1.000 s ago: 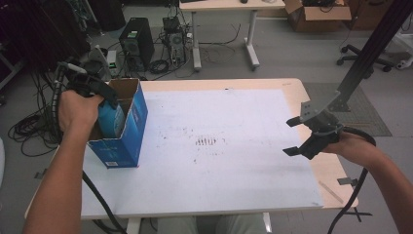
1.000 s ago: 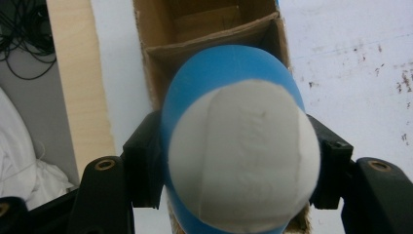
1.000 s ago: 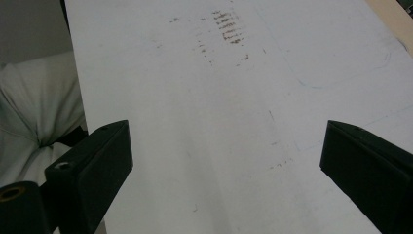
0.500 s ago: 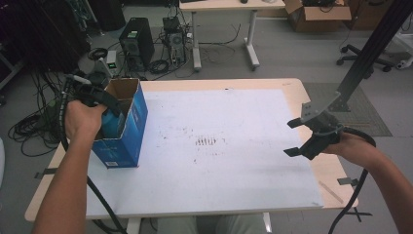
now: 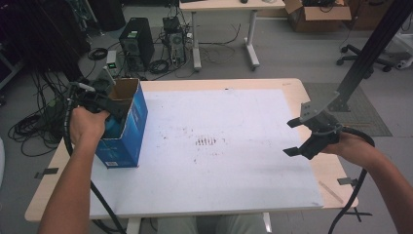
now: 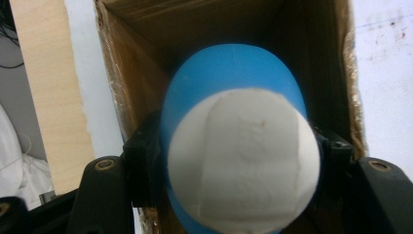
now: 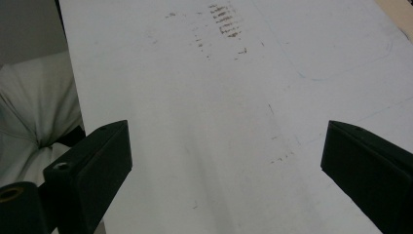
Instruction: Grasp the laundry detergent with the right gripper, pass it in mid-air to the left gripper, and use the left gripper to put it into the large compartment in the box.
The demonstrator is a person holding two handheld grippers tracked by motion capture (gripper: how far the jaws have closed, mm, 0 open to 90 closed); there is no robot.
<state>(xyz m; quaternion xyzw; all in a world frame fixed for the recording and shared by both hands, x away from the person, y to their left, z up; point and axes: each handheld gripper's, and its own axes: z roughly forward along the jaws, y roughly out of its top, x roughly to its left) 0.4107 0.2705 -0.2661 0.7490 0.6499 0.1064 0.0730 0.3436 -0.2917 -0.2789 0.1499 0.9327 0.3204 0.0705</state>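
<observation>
We have the left claw (image 6: 234, 161) clamped on a blue cup (image 6: 234, 161) inside the open box (image 5: 127, 127); next we judge it must let go, while the right claw (image 5: 298, 137) hangs wide and empty.

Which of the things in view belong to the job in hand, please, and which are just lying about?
In the job: left gripper, blue-and-white cylinder it clamps, open blue box.
Lying about: right gripper, open; computer tower; cardboard box; office chair.

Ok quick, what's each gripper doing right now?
Left gripper: closed on the blue cup, inside the box.
Right gripper: open, holding nothing.
</observation>
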